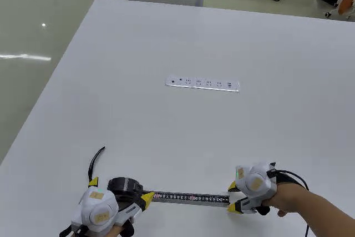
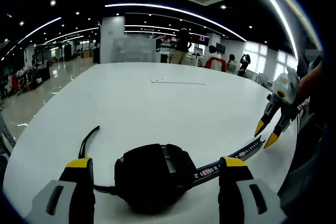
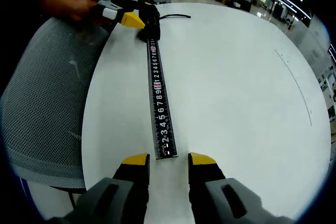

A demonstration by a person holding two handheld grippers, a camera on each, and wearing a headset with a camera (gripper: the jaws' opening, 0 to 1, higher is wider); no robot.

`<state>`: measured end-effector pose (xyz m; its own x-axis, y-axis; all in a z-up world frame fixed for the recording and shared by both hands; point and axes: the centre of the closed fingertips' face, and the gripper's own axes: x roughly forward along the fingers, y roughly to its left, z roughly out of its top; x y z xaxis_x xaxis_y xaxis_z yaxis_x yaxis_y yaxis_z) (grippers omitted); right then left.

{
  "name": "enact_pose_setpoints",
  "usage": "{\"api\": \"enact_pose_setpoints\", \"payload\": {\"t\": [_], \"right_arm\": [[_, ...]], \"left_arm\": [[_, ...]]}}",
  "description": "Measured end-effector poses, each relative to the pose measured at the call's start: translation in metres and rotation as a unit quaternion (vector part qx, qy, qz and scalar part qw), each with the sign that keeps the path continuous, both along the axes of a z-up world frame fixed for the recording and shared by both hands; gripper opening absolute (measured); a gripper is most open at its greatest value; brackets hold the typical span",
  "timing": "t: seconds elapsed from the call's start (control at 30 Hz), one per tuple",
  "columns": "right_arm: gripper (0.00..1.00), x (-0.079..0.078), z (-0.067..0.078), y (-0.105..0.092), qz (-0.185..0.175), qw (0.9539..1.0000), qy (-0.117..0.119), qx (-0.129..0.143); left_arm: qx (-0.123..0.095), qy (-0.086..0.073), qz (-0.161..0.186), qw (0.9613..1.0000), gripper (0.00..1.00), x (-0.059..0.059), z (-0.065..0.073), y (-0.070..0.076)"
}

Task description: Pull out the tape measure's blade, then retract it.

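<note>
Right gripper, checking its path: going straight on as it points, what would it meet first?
The right gripper would likely meet the blade's end first, just ahead of its open jaws.

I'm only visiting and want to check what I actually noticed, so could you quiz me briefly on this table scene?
1. True or false: the blade lies pulled out across the table.
2. Which has the black case between its jaws? A the left hand-held gripper; B the right one; C neither.
3. Fill in: the socket strip at mid-table is coloured ____.
Key: 1 true; 2 A; 3 white.
</note>
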<state>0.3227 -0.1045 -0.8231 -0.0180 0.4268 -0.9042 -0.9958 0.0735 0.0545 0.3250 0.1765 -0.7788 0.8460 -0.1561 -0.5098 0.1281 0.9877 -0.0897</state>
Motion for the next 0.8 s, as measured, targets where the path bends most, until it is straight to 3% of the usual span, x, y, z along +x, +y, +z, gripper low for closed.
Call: {"api": "enact_pose_setpoints", "payload": {"t": [0.47,0.8], "right_arm": [[0.16,-0.0016,-0.0027,0.003,0.015,0.9998,0.004,-0.012],[0.15,-0.0029,-0.0042,0.0035,0.013,0.9994,0.002,-0.031]], "left_arm": [[-0.007,0.006,0.006,0.9999,0.92,-0.0003,-0.0009,0.001],[-0.022,0.019,0.01,0.9995,0.85,-0.0008,-0.0064,-0.0015]]}}
